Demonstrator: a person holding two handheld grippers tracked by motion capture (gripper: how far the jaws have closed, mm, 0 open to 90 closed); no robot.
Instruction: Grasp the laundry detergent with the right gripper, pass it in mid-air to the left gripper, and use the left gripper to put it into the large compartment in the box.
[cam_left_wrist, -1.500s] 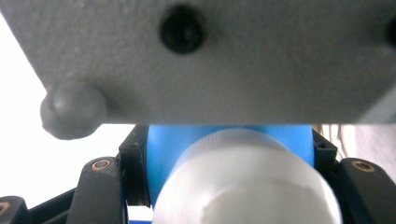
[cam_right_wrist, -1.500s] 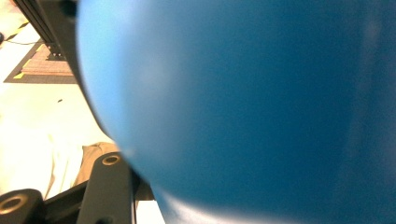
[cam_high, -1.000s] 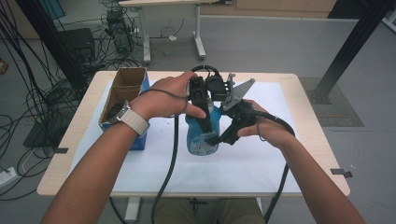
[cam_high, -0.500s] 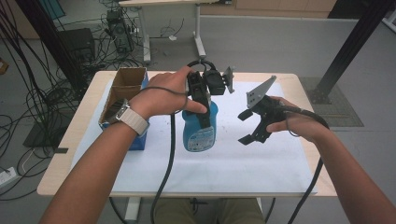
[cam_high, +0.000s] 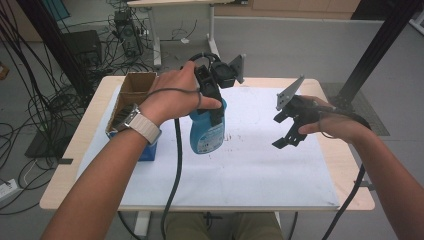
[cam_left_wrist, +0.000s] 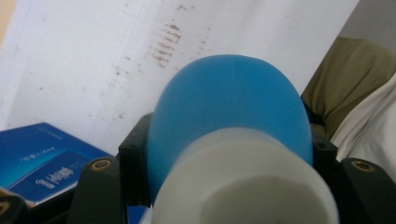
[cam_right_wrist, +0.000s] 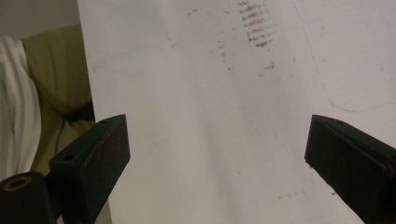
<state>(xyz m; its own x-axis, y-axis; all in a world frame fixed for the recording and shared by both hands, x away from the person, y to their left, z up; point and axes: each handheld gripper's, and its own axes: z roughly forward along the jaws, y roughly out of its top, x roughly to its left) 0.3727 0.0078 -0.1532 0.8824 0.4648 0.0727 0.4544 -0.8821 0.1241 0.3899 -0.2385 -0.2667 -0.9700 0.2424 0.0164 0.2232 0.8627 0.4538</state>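
Blue bottle (cam_high: 207, 131) with a white neck (cam_left_wrist: 243, 182) hangs lifted over the white sheet (cam_high: 250, 165), its neck clamped between the left gripper's (cam_high: 212, 95) jaws. Right of the bottle, the right gripper (cam_high: 290, 131) is well apart from it with jaws spread wide, nothing between them; they have just been opening. Left of the bottle stands a cardboard box (cam_high: 131, 97), its contents unclear. Beyond the bottle lie the table (cam_high: 320, 85) edge, grey floor and cables (cam_high: 45, 95). A second ago the right gripper was at the bottle.

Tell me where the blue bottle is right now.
In the high view the blue bottle sits left of centre, clamped in the left gripper above the white sheet, just right of the cardboard box.
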